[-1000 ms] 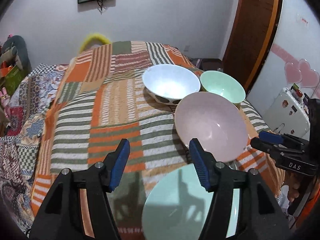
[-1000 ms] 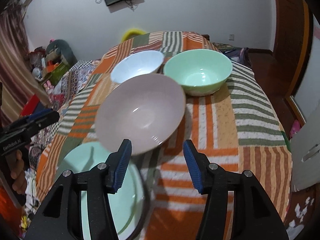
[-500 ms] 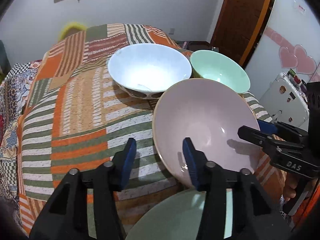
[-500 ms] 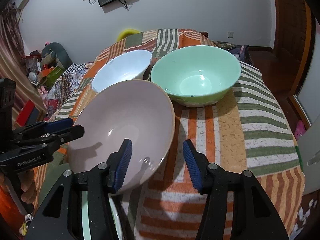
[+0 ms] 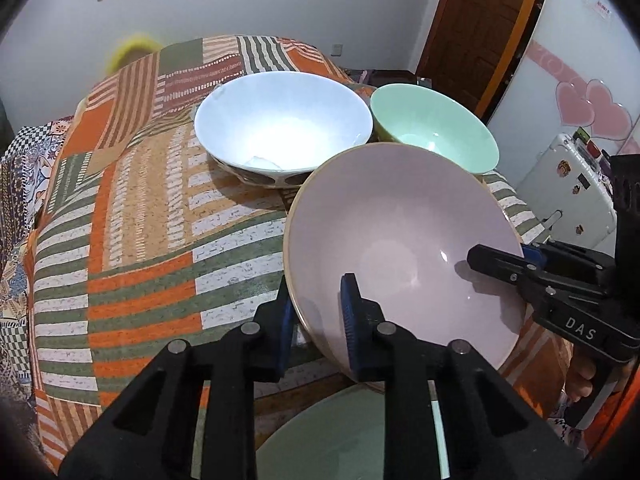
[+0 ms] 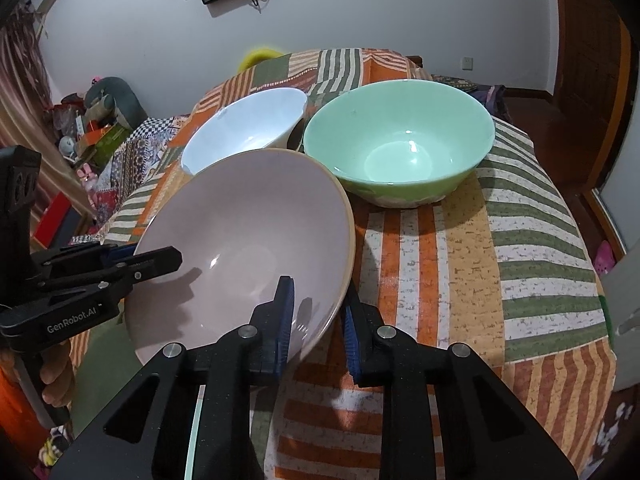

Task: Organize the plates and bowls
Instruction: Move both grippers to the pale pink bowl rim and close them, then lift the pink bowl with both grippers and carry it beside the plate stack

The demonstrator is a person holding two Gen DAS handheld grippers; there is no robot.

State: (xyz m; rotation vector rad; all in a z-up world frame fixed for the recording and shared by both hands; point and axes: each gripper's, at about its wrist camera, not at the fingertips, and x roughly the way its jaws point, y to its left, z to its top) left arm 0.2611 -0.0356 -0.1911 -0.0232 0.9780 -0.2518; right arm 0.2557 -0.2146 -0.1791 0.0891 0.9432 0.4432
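A pink bowl [image 5: 404,248] is at the near edge of the striped cloth, seen also in the right wrist view [image 6: 244,240]. My left gripper [image 5: 314,320] is shut on its left rim. My right gripper [image 6: 318,320] is shut on its right rim and shows at the right of the left wrist view [image 5: 504,260]. Behind it stand a white bowl [image 5: 280,124] and a green bowl [image 5: 432,132], the green one large in the right wrist view [image 6: 400,148]. A pale green plate [image 5: 344,436] lies under the pink bowl at the near edge.
The striped patchwork cloth [image 5: 140,220] covers the table. A wooden door [image 5: 480,28] and a white fridge [image 5: 572,188] stand to the right. Clutter [image 6: 92,128] lies on the floor at the left.
Both grippers have moved in onto the pink bowl and closed on its opposite rims. The bowl now fills more of both views.
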